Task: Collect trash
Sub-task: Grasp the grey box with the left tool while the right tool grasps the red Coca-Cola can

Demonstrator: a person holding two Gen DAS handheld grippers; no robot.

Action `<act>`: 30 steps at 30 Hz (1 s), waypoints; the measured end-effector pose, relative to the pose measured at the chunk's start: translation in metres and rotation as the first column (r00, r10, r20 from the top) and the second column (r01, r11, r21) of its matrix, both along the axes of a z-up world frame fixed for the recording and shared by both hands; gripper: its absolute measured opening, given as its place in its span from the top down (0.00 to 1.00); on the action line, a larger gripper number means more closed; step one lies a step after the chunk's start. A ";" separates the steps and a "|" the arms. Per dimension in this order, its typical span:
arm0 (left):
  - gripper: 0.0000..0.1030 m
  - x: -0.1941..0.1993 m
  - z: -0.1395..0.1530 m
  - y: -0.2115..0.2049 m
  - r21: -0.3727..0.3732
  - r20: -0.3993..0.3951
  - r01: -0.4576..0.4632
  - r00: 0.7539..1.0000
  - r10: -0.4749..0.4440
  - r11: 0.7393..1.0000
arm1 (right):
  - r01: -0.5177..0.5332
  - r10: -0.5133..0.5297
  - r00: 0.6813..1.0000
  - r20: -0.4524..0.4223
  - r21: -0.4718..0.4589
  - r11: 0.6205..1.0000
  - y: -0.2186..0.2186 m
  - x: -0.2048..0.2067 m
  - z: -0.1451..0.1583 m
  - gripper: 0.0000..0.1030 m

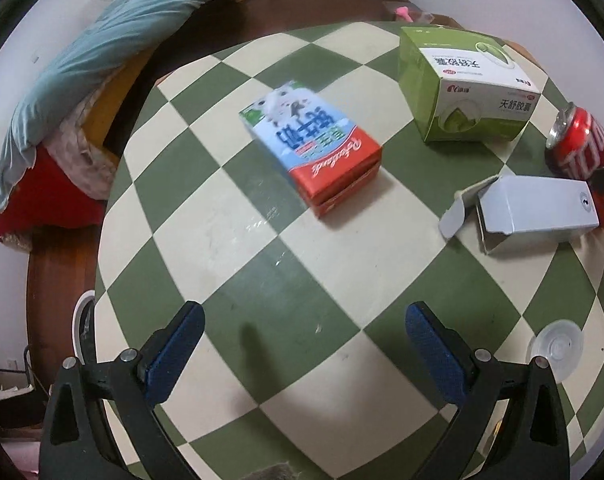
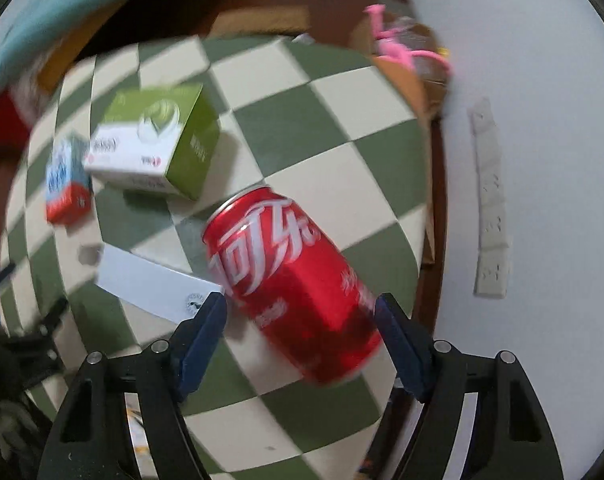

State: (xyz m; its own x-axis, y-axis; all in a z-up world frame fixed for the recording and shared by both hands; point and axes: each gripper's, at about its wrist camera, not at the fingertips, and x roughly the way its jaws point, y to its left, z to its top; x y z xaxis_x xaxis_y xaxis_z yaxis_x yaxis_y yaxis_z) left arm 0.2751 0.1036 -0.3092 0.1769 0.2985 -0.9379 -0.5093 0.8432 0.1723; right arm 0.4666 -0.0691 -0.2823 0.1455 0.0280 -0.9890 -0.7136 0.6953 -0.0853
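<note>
Right gripper (image 2: 300, 308) straddling the lying red can (image 2: 290, 276) near the checkered table's (image 2: 322, 128) right edge, jaws apart, pads not clearly pressing. Left gripper (image 1: 304, 344) wide open, empty, above bare checks, milk carton (image 1: 314, 152) mid-table. Green box (image 1: 462, 80) towards the far edge, grey box (image 1: 538, 212) touching the can.

I see my desk (image 1: 230, 240) with green and cream checks, a dark wooden floor (image 1: 302, 8), white walls (image 2: 542, 160), and a bed (image 1: 102, 52) with blue bedding.
</note>
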 end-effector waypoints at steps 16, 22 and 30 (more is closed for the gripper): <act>0.01 0.052 0.055 -0.064 0.054 0.052 0.465 0.883 -0.467 0.884 | 0.406 -0.361 0.900 -0.244 0.170 0.898 -0.083 0.001 -0.008 0.35; 0.10 0.105 0.027 -0.097 -0.106 -0.053 0.669 0.735 -0.676 0.736 | 0.537 -0.484 0.828 -0.283 0.154 0.829 -0.130 -0.027 -0.020 0.35; 0.59 0.114 0.012 -0.107 -0.179 -0.099 0.651 0.734 -0.672 0.738 | 0.570 -0.519 0.810 -0.272 0.156 0.807 -0.135 -0.038 -0.026 0.35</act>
